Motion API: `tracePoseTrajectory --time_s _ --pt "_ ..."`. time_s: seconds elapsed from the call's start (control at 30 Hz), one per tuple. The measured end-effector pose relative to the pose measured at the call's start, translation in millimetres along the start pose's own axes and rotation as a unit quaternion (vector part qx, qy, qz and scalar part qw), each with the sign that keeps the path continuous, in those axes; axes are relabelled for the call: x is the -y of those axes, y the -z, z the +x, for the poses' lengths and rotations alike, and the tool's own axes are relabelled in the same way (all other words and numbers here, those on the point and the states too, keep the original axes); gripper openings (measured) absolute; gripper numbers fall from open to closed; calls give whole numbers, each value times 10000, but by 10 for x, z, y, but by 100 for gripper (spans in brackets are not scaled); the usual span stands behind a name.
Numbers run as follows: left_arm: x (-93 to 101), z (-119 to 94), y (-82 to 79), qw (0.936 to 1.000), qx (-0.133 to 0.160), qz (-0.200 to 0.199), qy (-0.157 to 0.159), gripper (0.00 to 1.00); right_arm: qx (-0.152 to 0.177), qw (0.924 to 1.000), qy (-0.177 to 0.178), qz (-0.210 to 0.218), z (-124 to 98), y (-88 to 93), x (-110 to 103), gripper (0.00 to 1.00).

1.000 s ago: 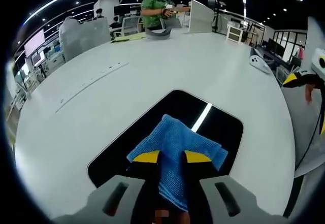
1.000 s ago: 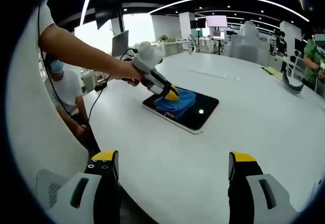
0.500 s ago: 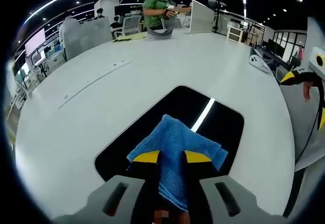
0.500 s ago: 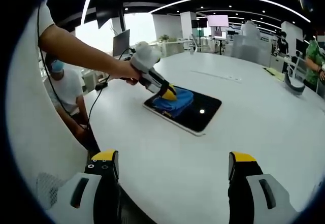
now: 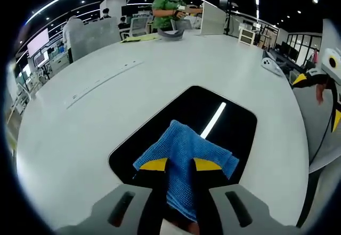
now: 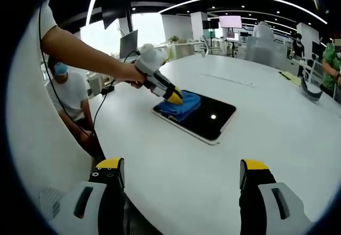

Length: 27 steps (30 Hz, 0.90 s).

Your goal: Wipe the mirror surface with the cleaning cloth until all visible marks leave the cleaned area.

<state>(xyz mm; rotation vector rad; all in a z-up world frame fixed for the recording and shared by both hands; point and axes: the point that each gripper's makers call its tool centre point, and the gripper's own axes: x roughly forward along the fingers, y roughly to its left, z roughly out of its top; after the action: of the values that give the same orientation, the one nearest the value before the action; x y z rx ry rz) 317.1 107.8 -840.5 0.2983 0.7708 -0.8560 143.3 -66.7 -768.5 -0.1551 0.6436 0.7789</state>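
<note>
I'm clenching the left gripper (image 5: 180,164) on the cloth (image 5: 184,152), pressing it at the mirror's (image 5: 224,134) 6 o'clock end on the table (image 5: 106,102). My right gripper (image 6: 182,173) is hanging released.

The table (image 6: 176,160) lies bare on every side of the mirror (image 6: 205,119), with broad open surface between it and the near edge, so a gripper can come at it from any side. On the mirror, the blue cloth (image 6: 180,106) under the left gripper (image 6: 175,97) covers one end, and the other end is uncovered. A grey object (image 5: 273,67) sits near the table's far edge, well apart from the mirror.
</note>
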Motion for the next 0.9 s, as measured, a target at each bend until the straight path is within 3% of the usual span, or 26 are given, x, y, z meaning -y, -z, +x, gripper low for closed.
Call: tracePoseTrajectory --time_s 0.9 --pt "-108 -169 142 10000 30 -61 -4 15 -33 9999 -75 -68 58 -50 -68 89"
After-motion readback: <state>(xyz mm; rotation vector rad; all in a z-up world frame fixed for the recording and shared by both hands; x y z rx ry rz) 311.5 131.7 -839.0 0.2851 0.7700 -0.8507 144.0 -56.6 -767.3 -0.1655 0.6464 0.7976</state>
